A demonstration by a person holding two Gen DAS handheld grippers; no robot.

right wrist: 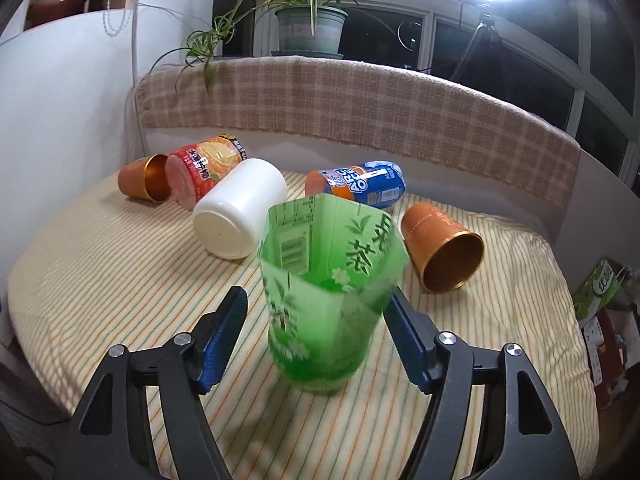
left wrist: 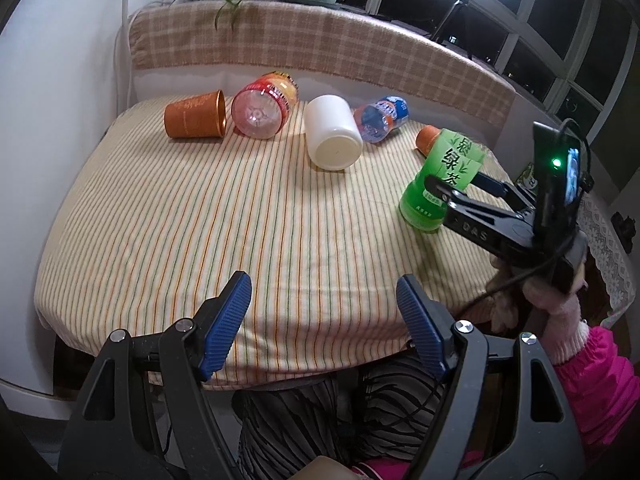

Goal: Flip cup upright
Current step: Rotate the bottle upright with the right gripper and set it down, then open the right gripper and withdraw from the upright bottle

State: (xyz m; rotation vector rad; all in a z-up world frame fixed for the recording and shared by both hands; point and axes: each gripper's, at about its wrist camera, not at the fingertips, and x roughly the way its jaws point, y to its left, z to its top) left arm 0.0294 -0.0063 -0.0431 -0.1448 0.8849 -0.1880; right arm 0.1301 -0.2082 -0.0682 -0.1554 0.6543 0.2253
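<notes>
Green cut-off plastic bottle cup (right wrist: 320, 300) stands upright, mouth up, near worktop's (left wrist: 160, 220) right front edge. Right hand-held gripper (right wrist: 316, 332) brackets it w/ jaws spread, apparently released. Left hand-held gripper (left wrist: 324, 320) hovers empty, fingers apart. Flip looks done for this cup; other cups lie on their sides.

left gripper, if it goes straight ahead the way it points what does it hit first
Probably the white cup lying on its side; the left gripper has only striped cloth before it. Depth is uncertain.
</notes>
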